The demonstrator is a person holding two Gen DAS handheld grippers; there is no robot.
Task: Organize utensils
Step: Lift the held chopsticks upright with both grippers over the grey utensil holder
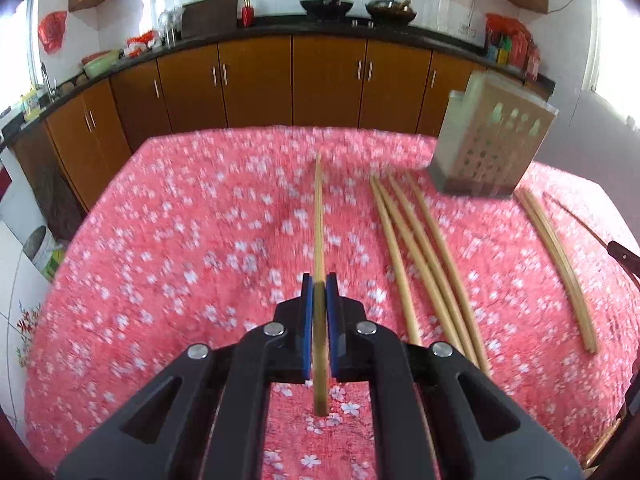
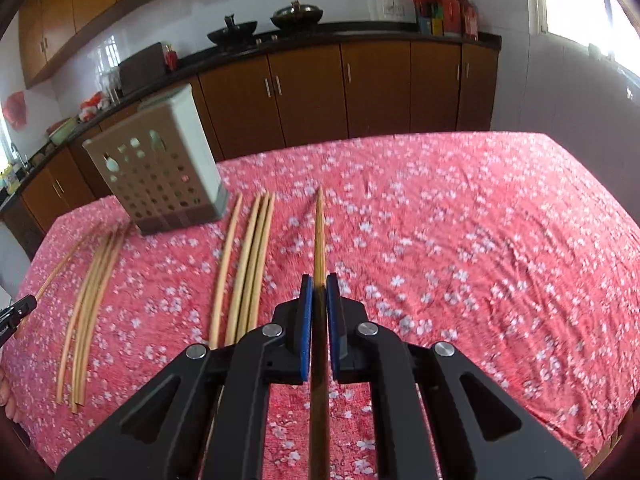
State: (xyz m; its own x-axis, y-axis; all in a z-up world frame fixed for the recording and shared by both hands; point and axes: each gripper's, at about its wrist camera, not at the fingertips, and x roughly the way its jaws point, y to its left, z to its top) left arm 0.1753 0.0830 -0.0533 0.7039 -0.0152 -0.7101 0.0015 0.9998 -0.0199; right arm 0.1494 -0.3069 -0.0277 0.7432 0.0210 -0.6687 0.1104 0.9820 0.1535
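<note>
Left gripper (image 1: 319, 284) clamps one chopstick (image 1: 318, 208) lengthwise, right gripper (image 2: 319, 286) clamps another (image 2: 319, 232), likely bound for the perforated holder (image 1: 490, 140) on the desk (image 1: 160, 220); loose chopsticks (image 1: 416, 248) lie nearby.

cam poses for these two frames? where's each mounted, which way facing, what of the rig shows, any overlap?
Left wrist: on the left gripper, looking along its blue-padded fingers across the pink floral tablecloth toward brown cabinets; it clamps a bamboo chopstick.
Right wrist: on the right gripper, same heading; it clamps another chopstick, and the left gripper's tip shows at the left edge.
Shared: perforated beige utensil holder, loose chopsticks, tablecloth.
</note>
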